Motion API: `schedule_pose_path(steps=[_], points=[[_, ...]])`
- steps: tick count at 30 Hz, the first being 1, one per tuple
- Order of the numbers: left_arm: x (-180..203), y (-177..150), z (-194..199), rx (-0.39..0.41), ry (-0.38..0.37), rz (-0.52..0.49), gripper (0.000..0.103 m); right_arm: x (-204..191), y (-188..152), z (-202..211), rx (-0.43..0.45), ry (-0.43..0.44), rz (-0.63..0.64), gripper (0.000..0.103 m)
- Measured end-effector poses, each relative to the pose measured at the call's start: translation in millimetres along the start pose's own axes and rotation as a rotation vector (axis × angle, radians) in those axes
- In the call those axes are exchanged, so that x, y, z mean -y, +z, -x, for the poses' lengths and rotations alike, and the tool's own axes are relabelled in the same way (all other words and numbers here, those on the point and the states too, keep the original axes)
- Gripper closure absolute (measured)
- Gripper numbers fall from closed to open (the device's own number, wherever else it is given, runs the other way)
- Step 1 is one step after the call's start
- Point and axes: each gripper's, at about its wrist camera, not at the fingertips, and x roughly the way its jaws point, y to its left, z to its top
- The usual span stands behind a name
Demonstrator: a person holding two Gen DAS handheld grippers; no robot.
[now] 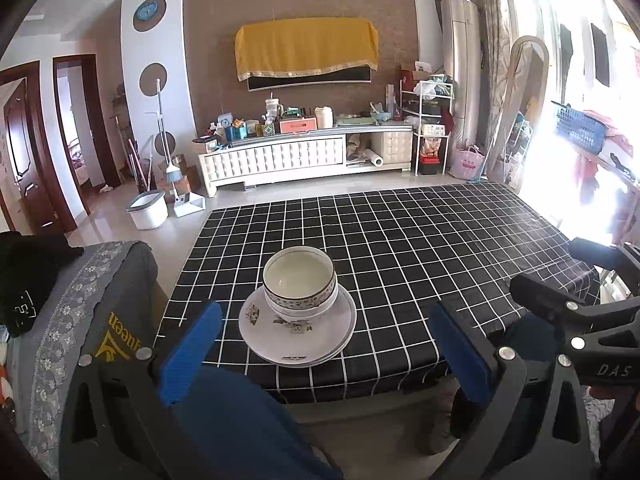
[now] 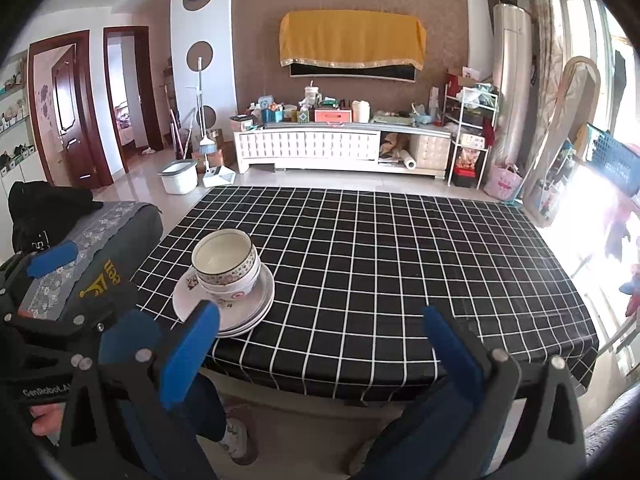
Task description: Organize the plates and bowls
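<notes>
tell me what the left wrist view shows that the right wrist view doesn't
Only the left wrist view shows the right gripper from outside, at its right edge, and the stacked bowls centred between the left gripper's own open fingers.

Only the right wrist view shows the wall shelves at far left, the left gripper from outside, and a hand holding it.

Both share the bowls on stacked plates, the black checked tablecloth, the yellow-draped TV and the white cabinet.
</notes>
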Motion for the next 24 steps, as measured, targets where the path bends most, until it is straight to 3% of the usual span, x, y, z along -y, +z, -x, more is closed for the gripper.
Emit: schedule_pose_path(steps=[24], points=[[-3.2,-0.4,-0.4,-0.009,-0.021,0.018,0.0,0.0,-2.8,-1.4,-0.005,-0.012,0.001,0.0]])
